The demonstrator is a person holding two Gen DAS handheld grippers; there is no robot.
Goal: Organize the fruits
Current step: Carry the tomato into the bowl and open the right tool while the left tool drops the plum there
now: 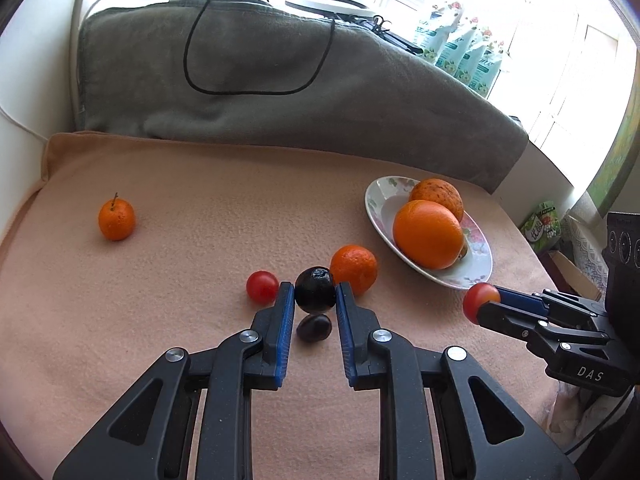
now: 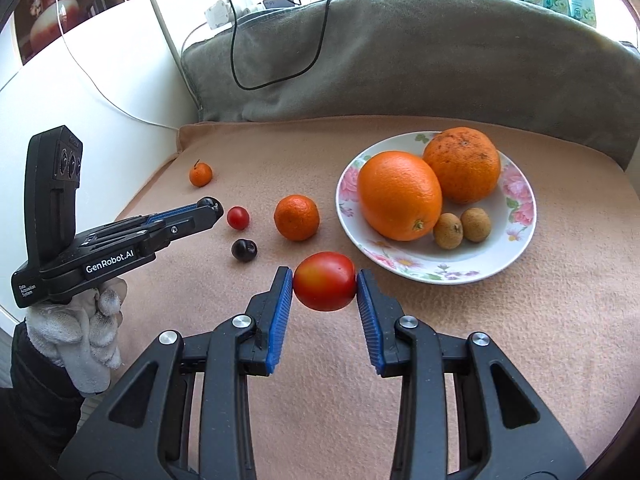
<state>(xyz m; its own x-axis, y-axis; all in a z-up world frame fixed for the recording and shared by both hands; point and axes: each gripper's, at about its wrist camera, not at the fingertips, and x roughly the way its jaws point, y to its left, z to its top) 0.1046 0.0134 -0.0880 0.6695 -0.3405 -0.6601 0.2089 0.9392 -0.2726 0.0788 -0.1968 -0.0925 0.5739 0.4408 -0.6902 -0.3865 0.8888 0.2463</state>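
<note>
My left gripper (image 1: 315,294) is shut on a dark plum (image 1: 315,289) and holds it above the peach cloth; a second dark plum (image 1: 314,328) lies below it. My right gripper (image 2: 324,286) is shut on a red tomato (image 2: 325,281), held in front of the floral plate (image 2: 516,216). The plate holds two large oranges (image 2: 398,194) and two small brown fruits (image 2: 462,226). On the cloth lie a mandarin (image 2: 297,217), a cherry tomato (image 2: 238,217), a dark plum (image 2: 244,249) and a small stemmed mandarin (image 2: 200,174). The left gripper also shows in the right wrist view (image 2: 210,206).
A grey blanket (image 1: 280,80) with a black cable (image 1: 256,60) rises behind the peach cloth (image 1: 180,200). A white wall (image 2: 80,100) is on the left. Packages (image 1: 460,52) stand at the window behind. The cloth drops off at the right edge.
</note>
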